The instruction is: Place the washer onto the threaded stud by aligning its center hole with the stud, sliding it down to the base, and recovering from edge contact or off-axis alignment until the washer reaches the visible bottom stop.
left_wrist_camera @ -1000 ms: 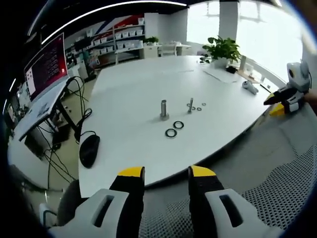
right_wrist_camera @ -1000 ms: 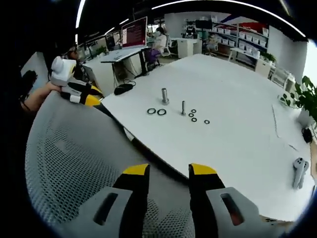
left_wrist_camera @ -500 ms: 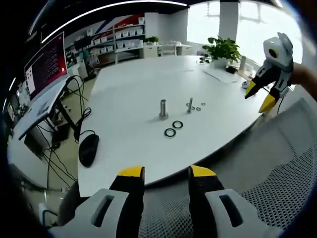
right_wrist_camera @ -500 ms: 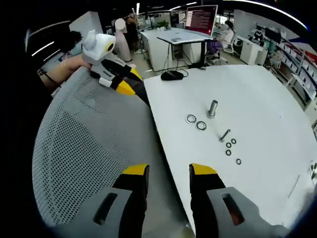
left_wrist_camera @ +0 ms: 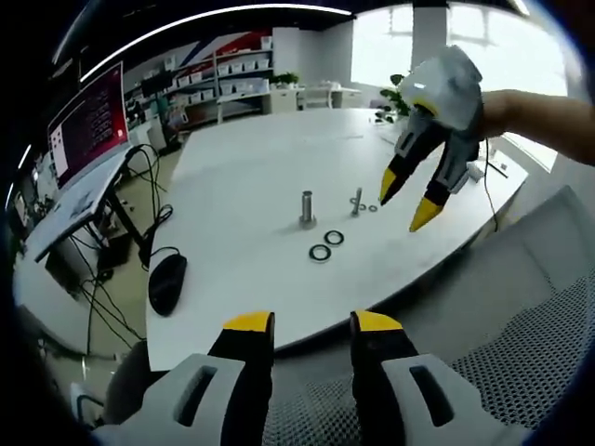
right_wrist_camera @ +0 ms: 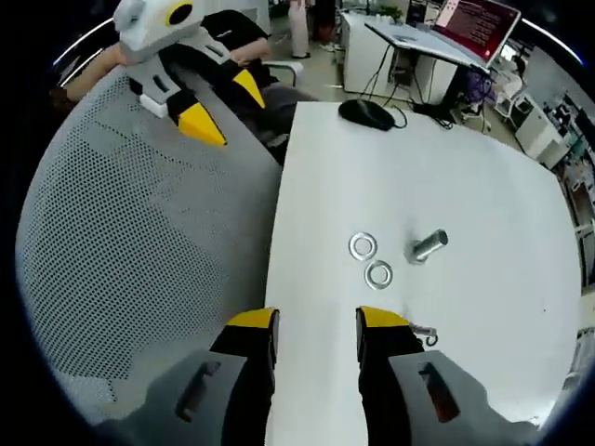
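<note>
White worktop [left_wrist_camera: 251, 167]: carries the stud [left_wrist_camera: 307, 206], two washers [left_wrist_camera: 327, 245] just near of it, and a thin bolt [left_wrist_camera: 357, 198] with small rings to its right.
Stud: upright and bare, no washer on it.
Right gripper [left_wrist_camera: 403, 201]: jaws apart, empty, angled down over the hardware, likely reaching to pick.
Left gripper [left_wrist_camera: 307, 325]: jaws apart, empty, held back off the near edge.
Chair [right_wrist_camera: 130, 242]: mesh back beside the worktop.

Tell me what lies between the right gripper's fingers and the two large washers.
In the right gripper view, only bare white table lies between the right gripper and the two large washers. The thick stud lies off to the side, beyond them.
</note>
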